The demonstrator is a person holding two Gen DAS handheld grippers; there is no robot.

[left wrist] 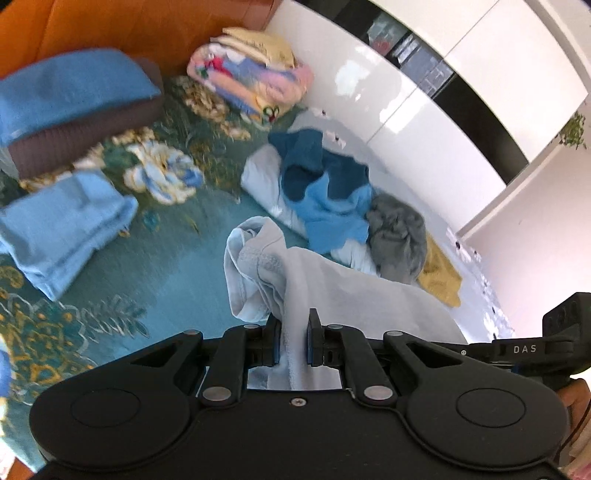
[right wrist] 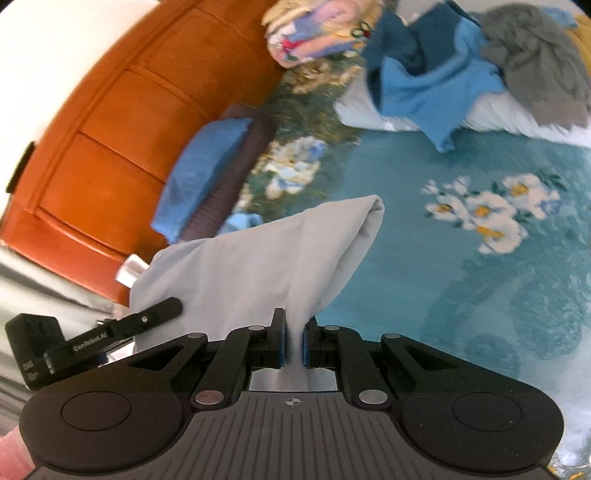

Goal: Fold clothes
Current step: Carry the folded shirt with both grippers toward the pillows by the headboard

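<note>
Now, starting at your far left in the left wrist view, a folded light blue towel (left wrist: 62, 229) lies flat on the teal floral bedspread (left wrist: 166, 258), and behind it a blue folded cloth (left wrist: 74, 88) sits on top of a brown folded one (left wrist: 88, 136), against the orange headboard (left wrist: 147, 26). Further along, a pastel patterned folded blanket (left wrist: 251, 81) rests near the white wall.

Moving right, your left gripper (left wrist: 293, 343) is clenched on the pale grey garment (left wrist: 332, 295); the fabric passes between its blue pads and bunches up just past the fingers, with a ribbed hem showing. Beyond it, the unfolded pile lies on a white pillow (left wrist: 262, 177): a dark blue piece (left wrist: 306, 155) on a lighter blue shirt (left wrist: 336, 214), then a grey crumpled garment (left wrist: 399, 232), then a yellow cloth (left wrist: 439, 273) at the bed's edge.

In the right wrist view, your right gripper (right wrist: 293, 343) is likewise clamped on the same pale grey garment (right wrist: 258, 254), which spreads out taut to the left toward your other gripper's body and rises to a folded corner clear of the bedspread (right wrist: 443, 277). The white flower print (right wrist: 487, 214) sits well to the right.
</note>
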